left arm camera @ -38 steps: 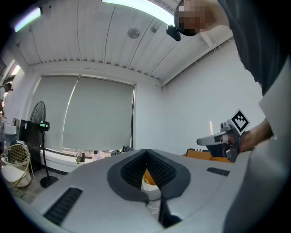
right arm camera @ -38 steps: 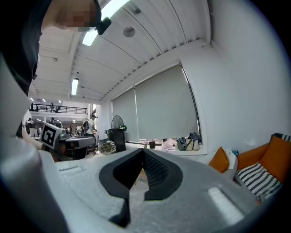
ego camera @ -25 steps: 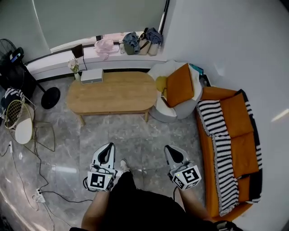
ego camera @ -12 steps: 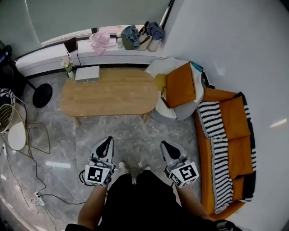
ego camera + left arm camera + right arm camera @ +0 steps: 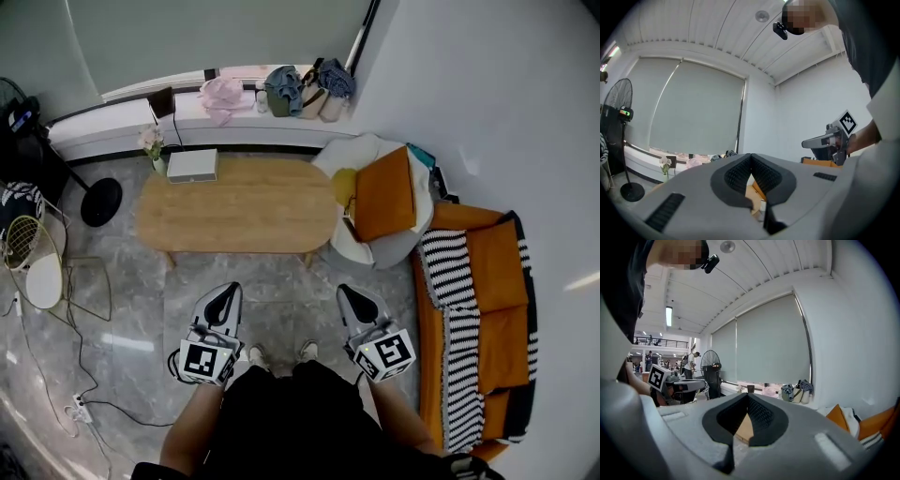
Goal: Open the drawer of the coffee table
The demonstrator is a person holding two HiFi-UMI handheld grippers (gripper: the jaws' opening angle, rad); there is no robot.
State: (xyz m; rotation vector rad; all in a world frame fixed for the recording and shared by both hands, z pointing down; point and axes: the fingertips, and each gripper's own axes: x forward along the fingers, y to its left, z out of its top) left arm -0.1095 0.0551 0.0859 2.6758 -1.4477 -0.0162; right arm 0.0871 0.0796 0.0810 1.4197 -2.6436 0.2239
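Wooden coffee table [image 5: 234, 206] at frame centre stood untouched, its drawer apparently yet to be opened, with left claw [image 5: 226, 295] and right claw [image 5: 350, 297] closed, empty, well short below it.

Matt wooden coffee table [image 5: 239, 206], glossy marbled floor [image 5: 281, 279], striped cloth throw [image 5: 457, 319]

The coffee table [image 5: 234, 208] top hides its drawer from the head view.

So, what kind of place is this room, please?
It looks like a living room or lounge: an oval wooden coffee table stands on the marble floor, an orange sofa with a striped throw lines the wall, and a round armchair sits between them.
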